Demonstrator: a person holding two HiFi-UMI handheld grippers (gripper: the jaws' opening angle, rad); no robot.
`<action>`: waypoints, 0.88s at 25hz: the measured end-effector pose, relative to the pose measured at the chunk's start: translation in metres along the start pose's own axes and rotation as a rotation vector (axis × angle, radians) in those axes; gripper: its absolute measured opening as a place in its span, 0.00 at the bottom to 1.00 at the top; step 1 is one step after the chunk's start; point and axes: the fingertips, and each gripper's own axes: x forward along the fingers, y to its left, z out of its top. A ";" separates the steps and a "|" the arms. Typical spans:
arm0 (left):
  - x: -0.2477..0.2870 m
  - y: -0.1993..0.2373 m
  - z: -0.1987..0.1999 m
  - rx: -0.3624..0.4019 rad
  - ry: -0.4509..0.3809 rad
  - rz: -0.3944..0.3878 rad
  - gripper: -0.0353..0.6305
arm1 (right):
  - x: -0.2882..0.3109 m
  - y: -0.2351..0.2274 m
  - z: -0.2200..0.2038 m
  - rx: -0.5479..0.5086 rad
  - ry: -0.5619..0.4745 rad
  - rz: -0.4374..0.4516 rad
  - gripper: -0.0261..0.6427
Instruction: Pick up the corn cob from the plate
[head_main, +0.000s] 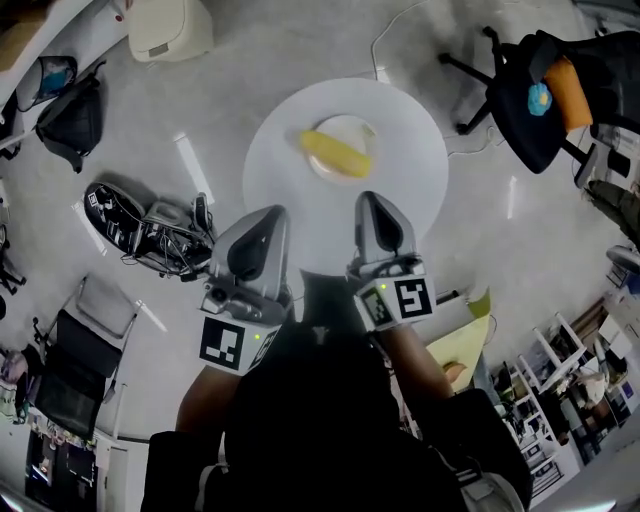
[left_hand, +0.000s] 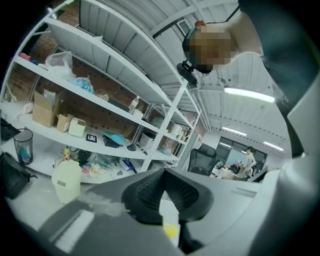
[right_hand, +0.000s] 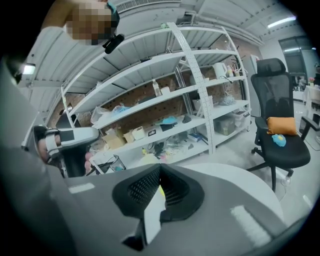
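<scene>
A yellow corn cob (head_main: 338, 153) lies on a white plate (head_main: 345, 127) in the middle of a round white table (head_main: 410, 170). My left gripper (head_main: 272, 212) and right gripper (head_main: 368, 197) hover side by side at the table's near edge, short of the plate. Both point toward the cob, and both are shut with nothing held. In the left gripper view, the dark pads (left_hand: 150, 189) meet at the tip and a bit of yellow corn (left_hand: 171, 230) shows through the gap below them. The right gripper view shows closed pads (right_hand: 145, 187) over the table (right_hand: 240, 185).
On the floor round the table are a black bag (head_main: 70, 120), a white container (head_main: 170, 28), black shoes and gear (head_main: 140, 228) and a folding chair (head_main: 85, 350). An office chair (head_main: 535, 95) with an orange cushion stands at right. Cluttered white shelves (right_hand: 165, 115) run behind the table.
</scene>
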 end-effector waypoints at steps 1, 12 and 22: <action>0.003 0.002 -0.001 -0.009 -0.004 0.003 0.06 | 0.003 -0.004 -0.005 -0.002 0.015 -0.009 0.05; 0.015 0.023 -0.019 -0.053 0.000 0.011 0.06 | 0.031 -0.028 -0.049 -0.050 0.131 -0.028 0.09; 0.022 0.026 -0.036 -0.072 0.036 -0.013 0.06 | 0.060 -0.037 -0.076 -0.378 0.318 0.039 0.34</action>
